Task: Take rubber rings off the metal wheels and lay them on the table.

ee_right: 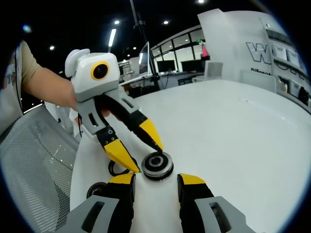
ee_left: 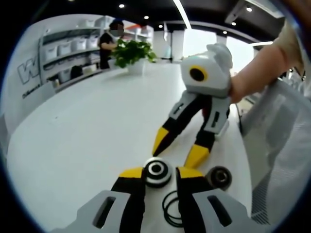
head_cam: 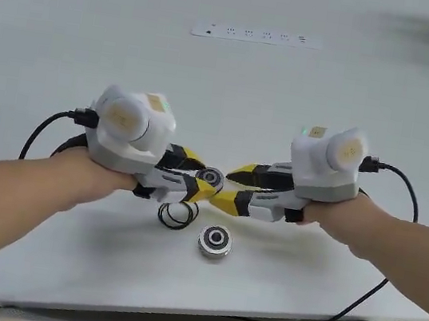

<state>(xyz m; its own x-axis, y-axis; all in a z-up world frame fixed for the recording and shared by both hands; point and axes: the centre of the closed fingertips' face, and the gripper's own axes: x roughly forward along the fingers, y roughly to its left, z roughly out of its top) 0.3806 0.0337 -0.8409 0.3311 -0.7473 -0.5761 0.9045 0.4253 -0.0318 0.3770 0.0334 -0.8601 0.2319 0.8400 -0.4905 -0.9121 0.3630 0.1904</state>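
Table [head_cam: 212, 71], wheel [ee_left: 157, 171] seemingly between left gripper [ee_left: 161, 173] fingers [ee_left: 131, 183]

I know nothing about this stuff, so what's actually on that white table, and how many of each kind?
Handheld grippers: 2, the left gripper and the right gripper
Metal wheels: 2, the held wheel between the left gripper's tips and the loose wheel on the table
Heap of black rubber rings: 1, too overlapped to count singly
Power strip: 1
Total: 6

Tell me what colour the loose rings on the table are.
Black. The rings show best in the head view.
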